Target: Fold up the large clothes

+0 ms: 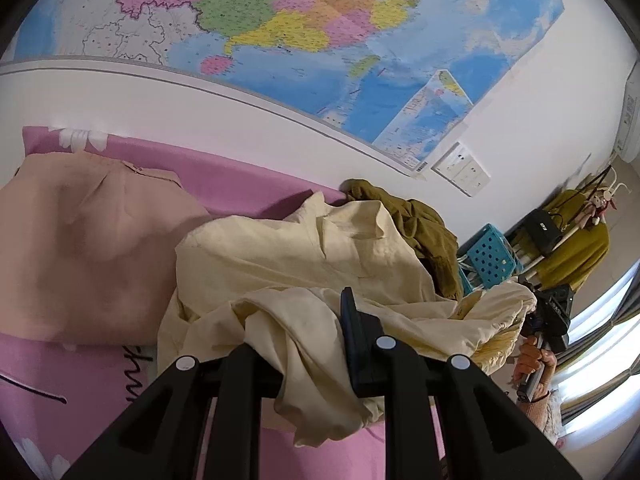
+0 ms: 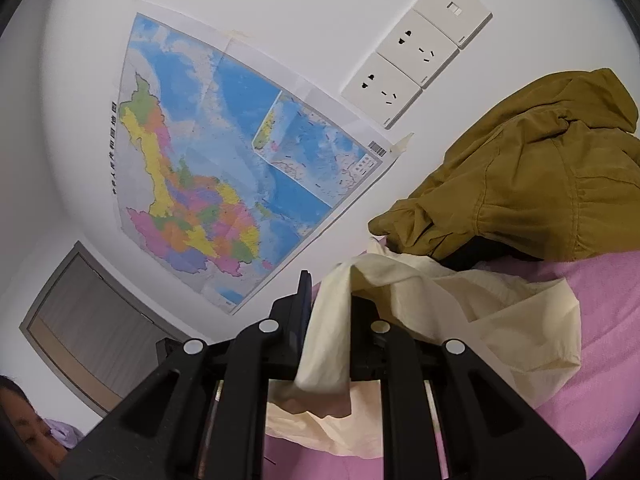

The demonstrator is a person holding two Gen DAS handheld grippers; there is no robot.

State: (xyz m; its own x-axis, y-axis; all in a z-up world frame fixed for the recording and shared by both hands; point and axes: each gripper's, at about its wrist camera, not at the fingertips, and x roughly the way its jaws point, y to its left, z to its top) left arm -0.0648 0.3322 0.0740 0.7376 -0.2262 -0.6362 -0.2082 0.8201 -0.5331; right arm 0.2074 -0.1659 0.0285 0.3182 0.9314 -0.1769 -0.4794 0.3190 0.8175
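White wall behind, a coloured map (image 1: 304,36) taped up, sockets (image 2: 416,60) beside it. Pink bedsheet (image 1: 240,176) carries three garments: peach shirt (image 1: 88,256) lying flat at left, olive jacket (image 2: 532,188) heaped against the wall, cream shirt (image 1: 304,264) crumpled between them. Left claw (image 1: 316,320) clenched on a fold of the cream shirt. Right claw (image 2: 328,304) clenched on another edge of it, cloth draping through the jaws.
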